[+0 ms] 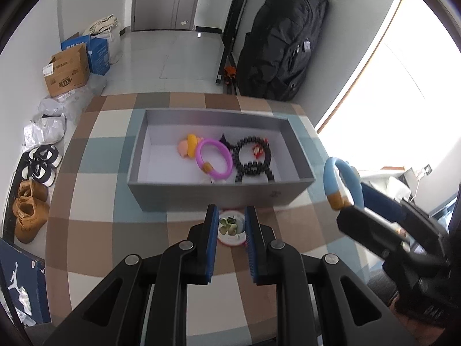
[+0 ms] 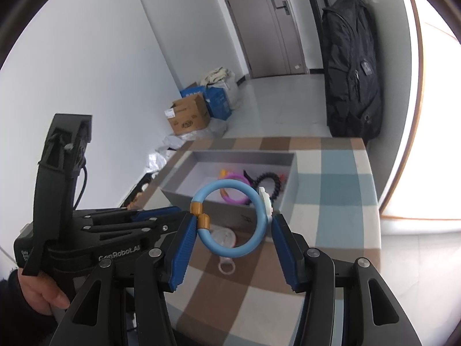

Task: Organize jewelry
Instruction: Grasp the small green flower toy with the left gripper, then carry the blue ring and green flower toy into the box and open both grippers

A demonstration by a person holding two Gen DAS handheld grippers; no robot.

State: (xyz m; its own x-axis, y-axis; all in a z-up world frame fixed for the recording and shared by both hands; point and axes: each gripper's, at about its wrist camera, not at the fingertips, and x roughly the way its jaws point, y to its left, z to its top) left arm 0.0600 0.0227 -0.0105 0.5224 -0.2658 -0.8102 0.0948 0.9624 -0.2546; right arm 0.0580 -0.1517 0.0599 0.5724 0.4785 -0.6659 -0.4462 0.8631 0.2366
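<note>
My left gripper (image 1: 230,225) is matte black plastic, with two flat fingers (image 1: 211,242) faced in ribbed royal-blue pads. Angular black linkage arms with triangular cut-outs fan back from them, each pivot capped by a round silver screw. My right gripper (image 2: 234,227) is built the same: black frame, blue ridged pads, silver pivot screws. Seen from the side, the left one's body carries pale lettering, a tall black bracket rising from its top, and a thin black cable looping down beside that. My left hand (image 2: 40,294) emerges from a dark sleeve.
</note>
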